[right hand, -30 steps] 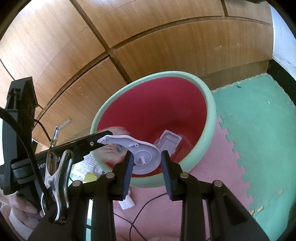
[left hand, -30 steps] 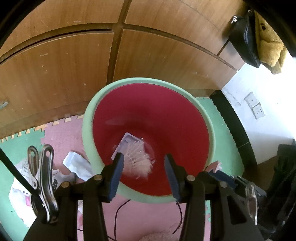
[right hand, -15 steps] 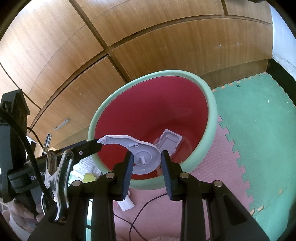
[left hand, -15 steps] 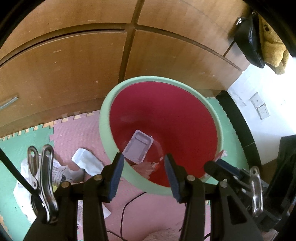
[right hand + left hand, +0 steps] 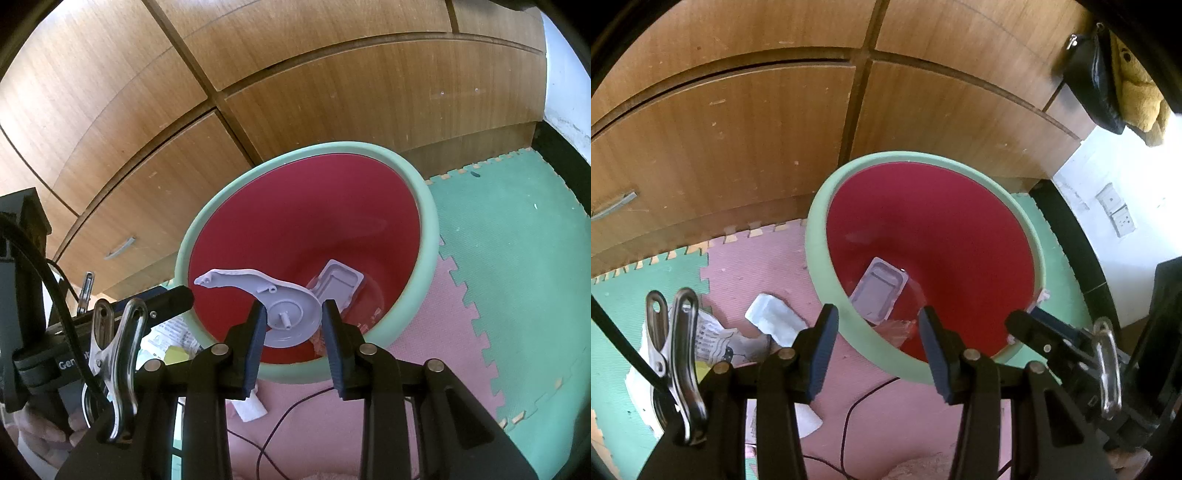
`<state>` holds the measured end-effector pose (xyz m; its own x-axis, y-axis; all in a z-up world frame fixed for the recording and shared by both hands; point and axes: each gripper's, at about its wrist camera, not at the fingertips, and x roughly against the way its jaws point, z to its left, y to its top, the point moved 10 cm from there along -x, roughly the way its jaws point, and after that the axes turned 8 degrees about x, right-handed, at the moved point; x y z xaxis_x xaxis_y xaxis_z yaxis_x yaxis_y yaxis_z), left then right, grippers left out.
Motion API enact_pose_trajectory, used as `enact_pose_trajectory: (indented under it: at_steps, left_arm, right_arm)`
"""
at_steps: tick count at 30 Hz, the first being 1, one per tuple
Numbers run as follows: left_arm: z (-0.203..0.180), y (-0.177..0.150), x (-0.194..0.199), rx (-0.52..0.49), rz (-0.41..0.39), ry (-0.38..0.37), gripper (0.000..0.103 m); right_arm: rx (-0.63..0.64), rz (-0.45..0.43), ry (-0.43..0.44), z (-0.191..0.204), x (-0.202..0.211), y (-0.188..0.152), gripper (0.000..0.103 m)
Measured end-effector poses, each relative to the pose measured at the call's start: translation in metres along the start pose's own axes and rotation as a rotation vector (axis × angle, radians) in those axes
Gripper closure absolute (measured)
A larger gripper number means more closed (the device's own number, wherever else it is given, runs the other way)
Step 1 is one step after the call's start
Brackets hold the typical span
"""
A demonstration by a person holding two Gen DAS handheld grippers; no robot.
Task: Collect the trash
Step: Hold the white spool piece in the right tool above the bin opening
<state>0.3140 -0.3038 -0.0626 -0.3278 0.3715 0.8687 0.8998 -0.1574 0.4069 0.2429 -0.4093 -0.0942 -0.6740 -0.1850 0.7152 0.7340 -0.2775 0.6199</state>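
Observation:
A bin with a pale green rim [image 5: 820, 236] and red inside stands on the foam mat by the wooden cabinet. A clear plastic tray [image 5: 879, 293] and a pinkish crumpled wrapper [image 5: 895, 328] lie at its bottom. My left gripper [image 5: 877, 328] hangs open over the bin's near rim, nothing between its fingers. My right gripper [image 5: 293, 325] is shut on a grey plastic disc with a curved arm [image 5: 291, 314], held above the bin's near edge [image 5: 291, 371]. The tray [image 5: 340, 284] shows behind the disc. The left gripper's finger [image 5: 170, 299] pokes in from the left.
On the pink and green mat left of the bin lie a white packet [image 5: 775, 319], crumpled newspaper [image 5: 713, 336] and a white scrap [image 5: 807, 419]. A thin black cable [image 5: 864, 395] runs across the mat. Cabinet doors [image 5: 738, 129] stand behind; a black bag [image 5: 1093, 85] hangs at upper right.
A pinkish wrapper that was dropping in front of the left gripper now lies in the bin. The left gripper has drawn back to the left. The right gripper still holds the disc in place.

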Motion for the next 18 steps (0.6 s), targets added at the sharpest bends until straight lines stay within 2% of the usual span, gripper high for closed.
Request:
enact_pose_trajectory:
  at_steps: [11,18]
  left_arm:
    - [0.011,-0.006,0.001,0.016,0.006,0.015,0.055]
    - [0.017,-0.005,0.008,0.038,0.016,0.006,0.055]
  right_arm:
    - [-0.002,-0.001,-0.012,-0.001,-0.004,0.002,0.072]
    - [-0.029,0.029,-0.009,-0.013,-0.01,0.004,0.072]
